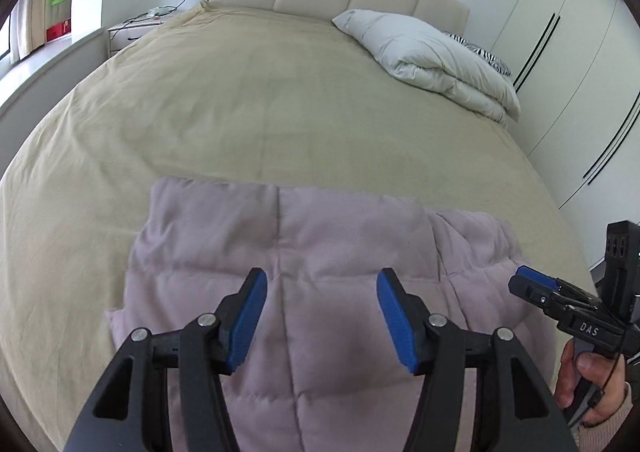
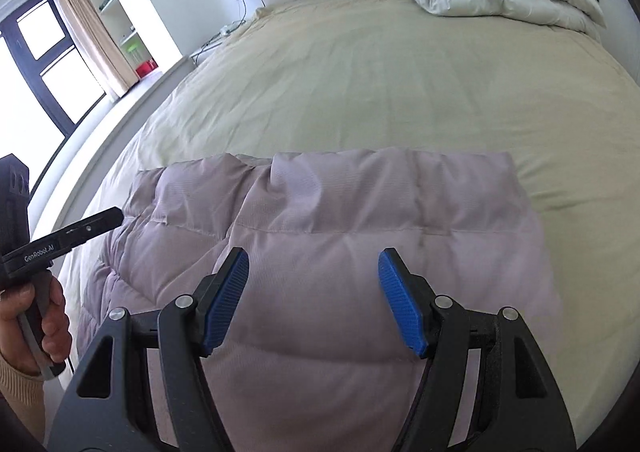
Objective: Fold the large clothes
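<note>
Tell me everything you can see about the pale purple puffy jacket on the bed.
The pale lilac quilted jacket looks padded, with stitched channels and a soft, slightly shiny fabric. It lies flat and partly folded near the foot of the beige bedsheet, one side bunched and wrinkled. The left tool and right tool are above it, both open, neither gripping it.
</note>
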`<action>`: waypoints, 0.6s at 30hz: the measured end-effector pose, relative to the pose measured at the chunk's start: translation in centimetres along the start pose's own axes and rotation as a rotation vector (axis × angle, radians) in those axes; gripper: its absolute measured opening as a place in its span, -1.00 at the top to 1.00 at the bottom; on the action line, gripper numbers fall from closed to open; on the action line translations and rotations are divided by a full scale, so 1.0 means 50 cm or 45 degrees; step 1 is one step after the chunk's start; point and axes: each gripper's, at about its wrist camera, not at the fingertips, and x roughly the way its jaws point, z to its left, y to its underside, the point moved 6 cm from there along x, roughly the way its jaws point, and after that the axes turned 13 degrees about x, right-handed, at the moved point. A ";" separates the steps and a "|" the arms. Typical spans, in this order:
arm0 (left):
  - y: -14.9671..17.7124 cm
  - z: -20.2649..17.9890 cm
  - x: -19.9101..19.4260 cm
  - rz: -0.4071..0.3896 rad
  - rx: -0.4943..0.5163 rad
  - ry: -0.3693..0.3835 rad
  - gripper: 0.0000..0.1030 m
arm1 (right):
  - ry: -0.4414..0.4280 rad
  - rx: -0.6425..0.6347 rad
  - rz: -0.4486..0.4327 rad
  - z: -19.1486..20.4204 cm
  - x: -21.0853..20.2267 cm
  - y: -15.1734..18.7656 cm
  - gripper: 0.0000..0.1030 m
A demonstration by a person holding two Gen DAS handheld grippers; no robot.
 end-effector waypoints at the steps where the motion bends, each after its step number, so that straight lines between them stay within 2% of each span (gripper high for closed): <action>1: -0.002 -0.005 0.030 0.028 0.014 -0.025 -0.17 | 0.025 -0.014 0.007 0.001 0.027 -0.002 -0.30; 3: -0.010 -0.004 0.084 0.081 0.071 -0.109 -0.18 | 0.121 -0.061 0.004 -0.005 0.089 -0.013 -0.30; 5: -0.011 0.010 0.128 0.111 0.104 -0.130 -0.24 | 0.153 -0.044 0.022 -0.024 0.139 -0.028 -0.31; 7: -0.009 0.027 0.156 0.123 0.084 -0.102 -0.34 | 0.130 0.012 0.034 -0.050 0.175 -0.036 -0.33; 13: 0.009 0.058 0.195 0.075 -0.004 0.026 -0.37 | 0.092 0.042 -0.001 -0.073 0.222 -0.036 -0.39; 18: 0.024 0.056 0.192 0.025 -0.023 0.038 -0.37 | 0.065 0.049 -0.018 -0.108 0.245 -0.023 -0.40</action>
